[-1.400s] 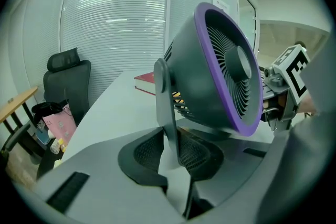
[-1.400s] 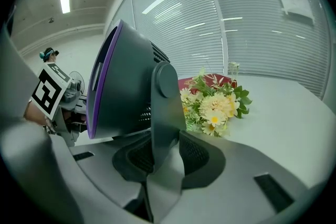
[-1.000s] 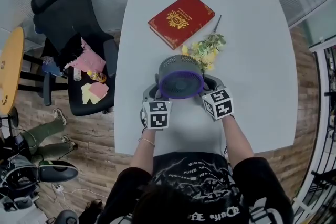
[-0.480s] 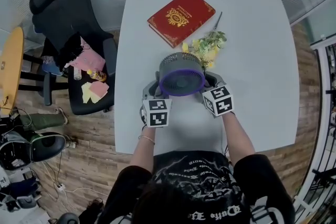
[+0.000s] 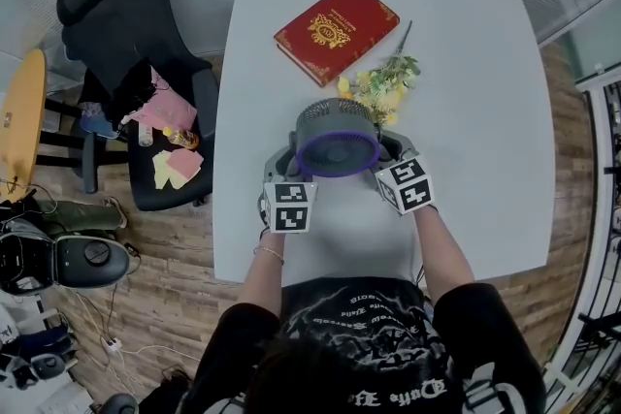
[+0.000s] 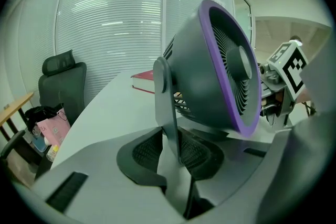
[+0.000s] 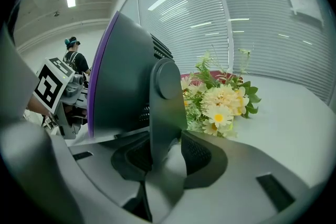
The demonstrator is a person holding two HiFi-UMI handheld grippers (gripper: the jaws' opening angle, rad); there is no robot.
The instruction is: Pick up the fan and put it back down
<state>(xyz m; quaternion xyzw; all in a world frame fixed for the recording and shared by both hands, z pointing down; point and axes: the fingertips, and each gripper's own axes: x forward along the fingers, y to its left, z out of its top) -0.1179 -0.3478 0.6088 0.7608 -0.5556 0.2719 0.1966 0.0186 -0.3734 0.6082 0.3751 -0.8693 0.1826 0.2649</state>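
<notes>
A grey fan [image 5: 336, 143] with a purple front ring stands tilted upward over the white table [image 5: 485, 111], between my two grippers. My left gripper [image 5: 287, 162] is shut on the fan's left support arm [image 6: 164, 102], which sits between its ribbed pads in the left gripper view. My right gripper [image 5: 388, 150] has the right support arm [image 7: 167, 107] between its pads, still touching it while the jaws are opening. I cannot tell whether the fan's foot rests on the table.
A red book [image 5: 336, 32] lies at the far side of the table. A bunch of yellow and white flowers [image 5: 380, 90] lies right behind the fan. A black office chair [image 5: 126, 63] with clutter stands left of the table.
The fan and both grippers have stayed where they were. On the floor at the left, a person's legs have gone from view and a dark round device has come in.
</notes>
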